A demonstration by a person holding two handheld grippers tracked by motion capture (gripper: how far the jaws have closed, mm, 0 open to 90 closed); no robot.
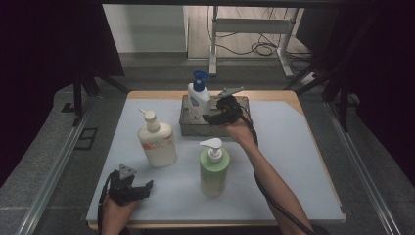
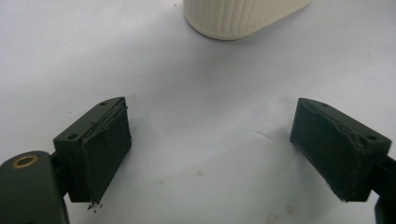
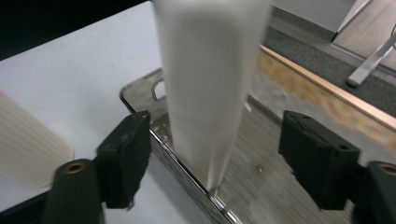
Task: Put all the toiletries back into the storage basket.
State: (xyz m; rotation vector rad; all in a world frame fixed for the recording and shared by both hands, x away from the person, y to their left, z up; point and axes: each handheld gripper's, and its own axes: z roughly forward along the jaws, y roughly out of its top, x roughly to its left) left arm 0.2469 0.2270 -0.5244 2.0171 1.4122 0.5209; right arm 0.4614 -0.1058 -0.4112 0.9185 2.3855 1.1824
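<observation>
The white bottle with the blue pump (image 1: 198, 98) stands upright in the metal tray (image 1: 242, 104), at its left end. The right gripper (image 1: 208, 119) sits around it, jaws wide, the bottle between them but seemingly untouched, so this one looks placed. Still out on the worktop (image 1: 293, 161), in front of the tray, are the cream bottle (image 1: 156, 142) and green bottle (image 1: 214, 169). The left gripper (image 1: 147, 188) rests near the front edge, jaws wide and empty. The tray's right half offers free room.

Three pump bottles: white blue-capped (image 1: 198, 98), cream (image 1: 156, 139), green (image 1: 214, 169). One metal tray (image 1: 186, 128).
</observation>
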